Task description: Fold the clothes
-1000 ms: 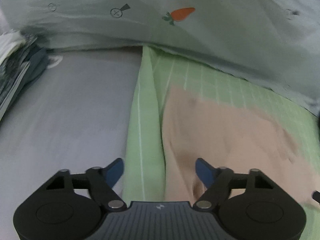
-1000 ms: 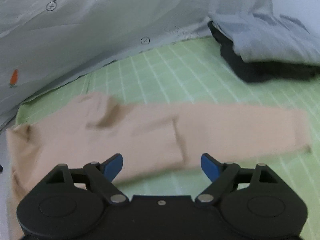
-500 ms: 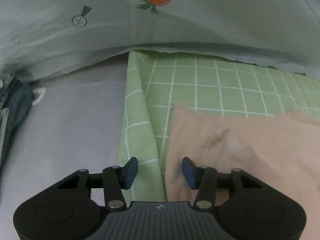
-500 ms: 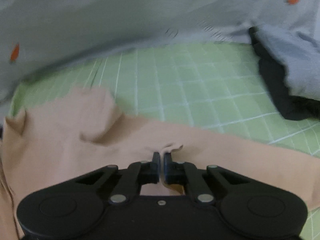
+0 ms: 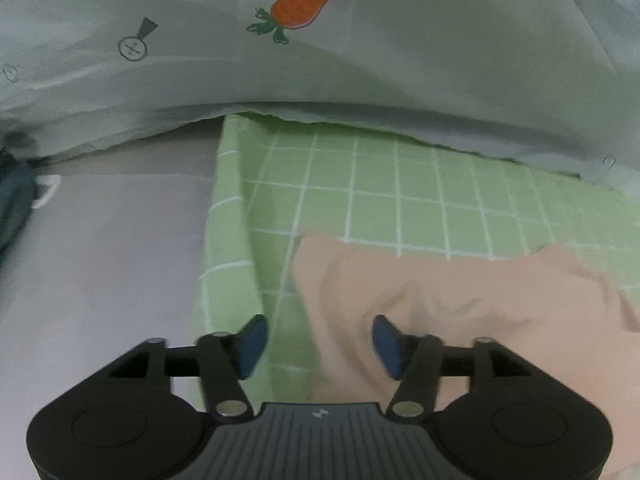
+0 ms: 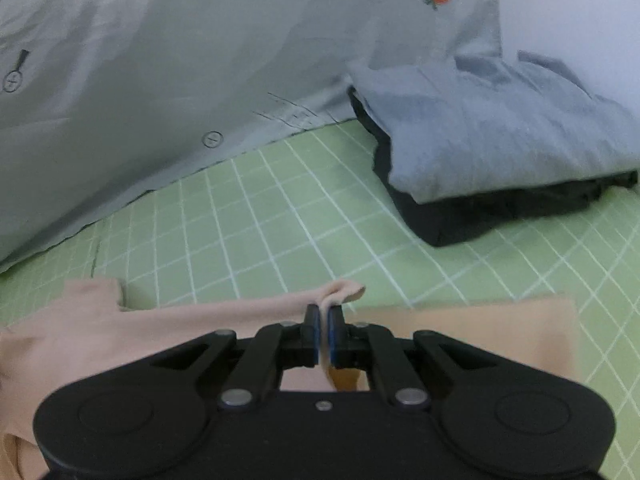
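Note:
A peach garment [image 5: 460, 292] lies on a green checked cloth [image 5: 400, 184]. My left gripper [image 5: 318, 344] is open, its blue pads astride the garment's left edge, low over the cloth. In the right wrist view the garment [image 6: 100, 328] stretches across the cloth [image 6: 260, 216]. My right gripper [image 6: 324, 330] is shut on a pinched fold of the peach garment, with a tuft sticking out past the fingertips.
A pale blue-green sheet with carrot prints [image 5: 320, 60] drapes along the back, and also shows in the right wrist view [image 6: 160, 60]. A folded stack, blue-grey garment [image 6: 500, 128] on a black one [image 6: 480, 216], sits at the right. Grey bedding [image 5: 100, 260] lies left of the cloth.
My right gripper closed on the garment's fold and has lifted it slightly. My left gripper narrowed half a second ago, then opened wider again at the garment's left edge.

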Available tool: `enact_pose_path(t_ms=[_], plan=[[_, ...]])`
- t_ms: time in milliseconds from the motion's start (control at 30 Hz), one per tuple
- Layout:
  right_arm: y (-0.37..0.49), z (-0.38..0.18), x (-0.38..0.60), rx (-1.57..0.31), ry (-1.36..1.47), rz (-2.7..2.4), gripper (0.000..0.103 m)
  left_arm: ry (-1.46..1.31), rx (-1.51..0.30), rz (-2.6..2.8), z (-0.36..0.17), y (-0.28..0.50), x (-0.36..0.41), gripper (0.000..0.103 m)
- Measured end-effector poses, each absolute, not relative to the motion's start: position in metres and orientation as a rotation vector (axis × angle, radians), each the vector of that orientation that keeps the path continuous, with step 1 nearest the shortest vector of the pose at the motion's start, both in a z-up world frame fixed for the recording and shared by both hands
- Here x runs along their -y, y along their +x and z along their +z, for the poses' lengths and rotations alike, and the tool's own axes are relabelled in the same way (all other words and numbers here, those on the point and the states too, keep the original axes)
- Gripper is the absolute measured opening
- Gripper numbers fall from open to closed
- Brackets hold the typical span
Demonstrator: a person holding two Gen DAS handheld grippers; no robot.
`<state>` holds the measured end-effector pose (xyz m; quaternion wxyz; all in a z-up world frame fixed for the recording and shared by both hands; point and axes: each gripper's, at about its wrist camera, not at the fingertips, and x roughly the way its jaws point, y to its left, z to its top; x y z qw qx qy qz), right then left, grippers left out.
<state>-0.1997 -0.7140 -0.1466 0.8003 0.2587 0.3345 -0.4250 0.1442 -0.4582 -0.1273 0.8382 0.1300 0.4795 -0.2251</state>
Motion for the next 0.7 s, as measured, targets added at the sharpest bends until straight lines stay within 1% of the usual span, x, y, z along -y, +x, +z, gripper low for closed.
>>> enact_pose_path(t_ms=[133, 167, 200, 233, 267, 300, 467, 567, 700], plan=[[-0.199, -0.149, 0.717, -0.726, 0.567, -0.91, 0.005, 0.278, -1.026, -0.475, -0.138, 0.15, 0.469, 0.068], [-0.199, -0.149, 0.718, -0.726, 0.573, -0.91, 0.005, 0.268, -1.023, -0.495, -0.139, 0.149, 0.47, 0.064], [-0.199, -0.15, 0.72, -0.723, 0.583, -0.911, 0.005, 0.257, -1.019, -0.515, -0.139, 0.149, 0.472, 0.051], [-0.2, -0.151, 0.72, -0.72, 0.594, -0.913, 0.005, 0.247, -1.015, -0.536, -0.139, 0.148, 0.473, 0.043], [-0.201, -0.152, 0.721, -0.718, 0.601, -0.915, 0.005, 0.236, -1.012, -0.556, -0.139, 0.148, 0.475, 0.025], [-0.201, -0.153, 0.722, -0.717, 0.605, -0.916, 0.005, 0.244, -1.001, -0.562, -0.139, 0.147, 0.477, 0.011], [-0.198, -0.15, 0.72, -0.711, 0.55, -0.926, 0.005, 0.298, -0.938, -0.499, -0.136, 0.142, 0.486, 0.009], [-0.198, -0.14, 0.717, -0.68, 0.511, -0.94, 0.005, 0.295, -0.943, -0.469, -0.138, 0.146, 0.487, 0.009], [-0.19, -0.141, 0.714, -0.716, 0.464, -0.927, 0.005, 0.291, -0.949, -0.428, -0.14, 0.152, 0.488, 0.011]])
